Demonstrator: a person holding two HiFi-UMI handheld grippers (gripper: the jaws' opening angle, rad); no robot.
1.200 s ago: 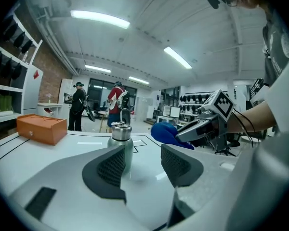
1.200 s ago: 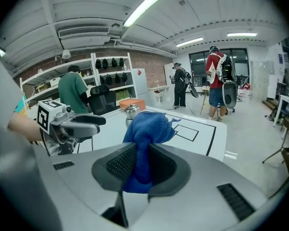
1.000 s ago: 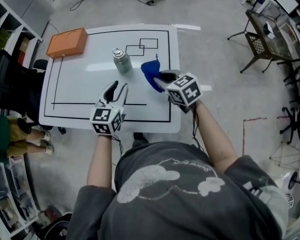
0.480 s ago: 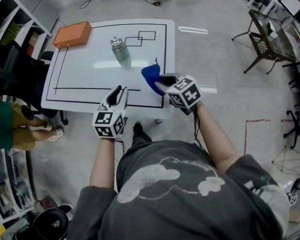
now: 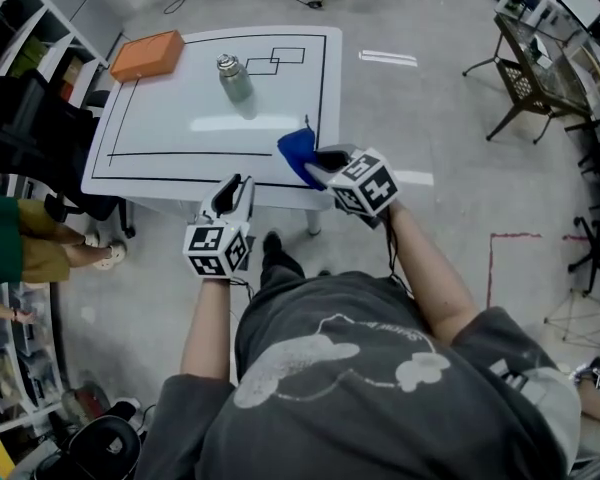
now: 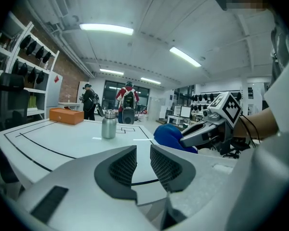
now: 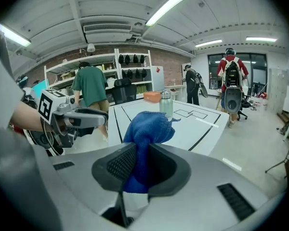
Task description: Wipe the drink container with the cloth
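Two tongs: both at near edge of bench, side by side, pointing across it.
L tongs: released; jaws a narrow gap apart, have just been closing, nothing betw. them.
R tongs: clenched on cloth.
Cloth: blue, fuzzy, bunched into a wad; sticks up out of R jaws w/ a small corner poking out at top; over bench's near right corner.
Drink container: small metal bottle, dull steel body, silver cap; upright on far part of bench, just beside black rectangles drawn there; well apart from both tongs & cloth.
Orange box: far left corner of bench.
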